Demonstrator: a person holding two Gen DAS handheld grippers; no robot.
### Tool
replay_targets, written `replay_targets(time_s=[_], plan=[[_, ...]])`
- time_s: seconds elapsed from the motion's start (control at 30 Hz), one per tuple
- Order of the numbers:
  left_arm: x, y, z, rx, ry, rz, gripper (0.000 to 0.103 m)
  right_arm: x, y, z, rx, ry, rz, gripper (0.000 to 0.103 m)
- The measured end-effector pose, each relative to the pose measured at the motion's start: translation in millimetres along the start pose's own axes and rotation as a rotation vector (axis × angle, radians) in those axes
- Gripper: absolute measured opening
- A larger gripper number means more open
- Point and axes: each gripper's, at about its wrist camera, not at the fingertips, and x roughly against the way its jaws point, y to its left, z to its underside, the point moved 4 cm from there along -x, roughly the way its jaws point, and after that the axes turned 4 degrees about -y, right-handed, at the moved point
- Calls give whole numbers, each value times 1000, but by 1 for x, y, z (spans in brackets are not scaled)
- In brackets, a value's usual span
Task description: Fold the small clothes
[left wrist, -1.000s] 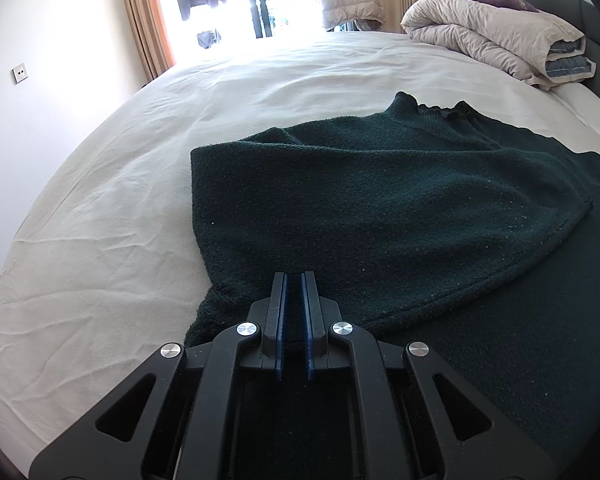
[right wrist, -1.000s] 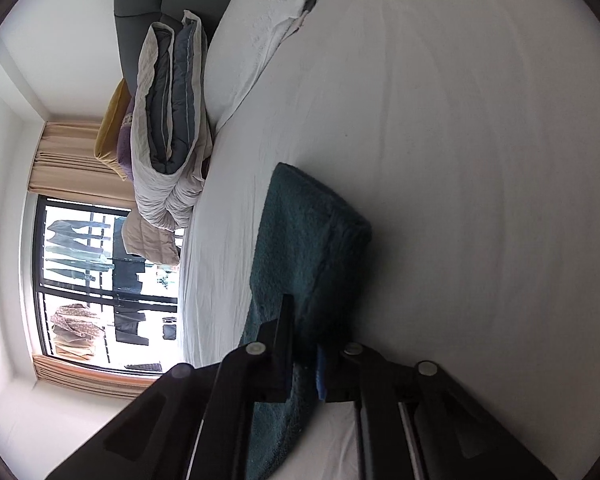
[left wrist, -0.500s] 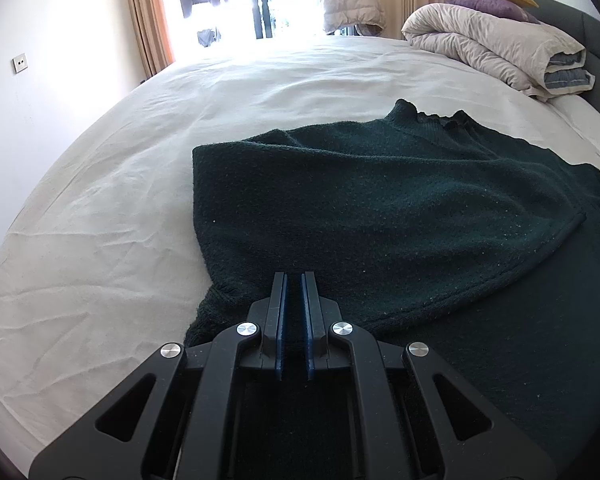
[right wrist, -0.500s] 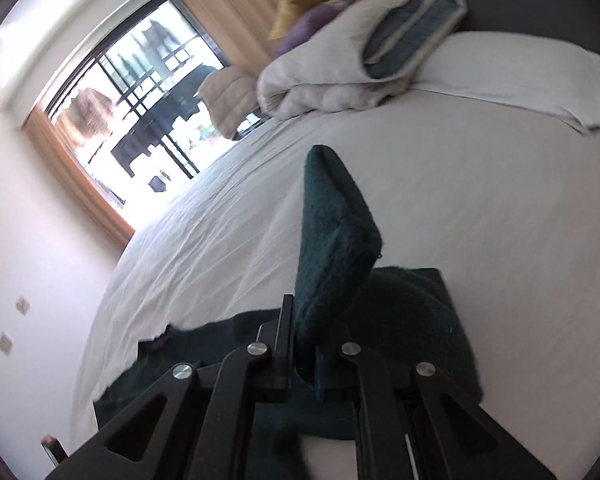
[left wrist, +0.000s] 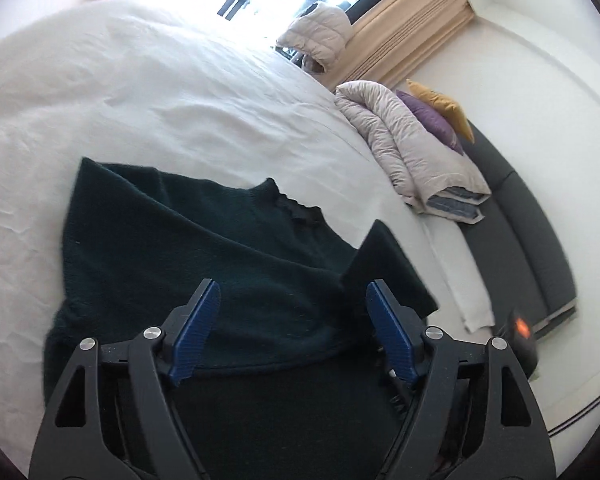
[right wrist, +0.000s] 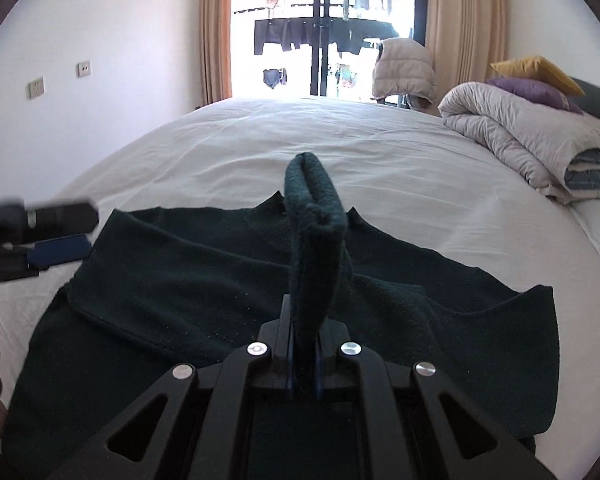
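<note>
On the left of the bed (right wrist: 260,136), the left gripper (left wrist: 292,308) hung just above the dark green sweater (right wrist: 188,288). Its blue fingers (left wrist: 196,328) had just been opening and stood wide apart, with nothing pinched between them; the cloth below lay flat where the left sleeve was already folded across the body.

The sweater itself was spread on the white sheet near the foot of the bed, collar (left wrist: 296,204) pointing toward the window (right wrist: 324,28), left side doubled over, hem nearest the cameras.

Toward the middle, the right gripper (right wrist: 302,364) had its fingers closed tight on the right sleeve (right wrist: 314,240), which stood up from them as a doubled strip above the sweater's chest.

Further right, a rolled duvet (right wrist: 532,140) and two cushions sat at the head of the bed, well clear of the work.

The step in hand looked like the second sleeve fold: the left side was done and let go, the right sleeve was mid-carry. The next move would likely call for laying that sleeve down flat across the chest, then opening the right fingers without dragging the knit. After that, both grippers would probably take the hem to fold the body up.
</note>
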Motion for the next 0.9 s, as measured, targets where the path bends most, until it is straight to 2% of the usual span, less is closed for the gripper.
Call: replay_targets(time_s=[0.1,0.17,0.23,0.37,0.43,0.5,0.53,0.6,0.7,0.73,0.77,0.83,0.87,0.9], plan=[[-30,1,-2,99,135,77,75,-1,20,8,116,-11,53,9],[-48,-1,1,111,216,81,75,-1,31,13,189,-19,82,9],[-59,-4,2,116,256,103,75,-2,41,15,254,-28,109,9],[-71,-8,-1,140,287,144,75,-4,57,17,365,-51,143,9],[-77,-10,0,142,306,138,75,-1,66,22,417,-62,154,9],[-78,-9,-4,151,300,159,75,-1,73,26,466,-66,166,9],[-77,-9,-6,131,288,147,75,-1,74,27,466,-66,161,9],[-84,-4,0,105,321,88,75,-1,74,26,457,-64,158,9],[-97,3,10,146,355,100,74,1,78,25,461,-66,158,9],[-100,4,12,147,355,102,64,1,79,25,465,-68,156,9],[-106,4,15,148,365,105,41,1,80,25,470,-70,153,9],[-114,3,19,137,385,80,16,2,80,25,472,-73,140,9],[-115,1,21,117,377,67,7,4,81,25,469,-72,125,10],[-117,-1,23,100,370,62,7,5,81,25,462,-72,110,13]])
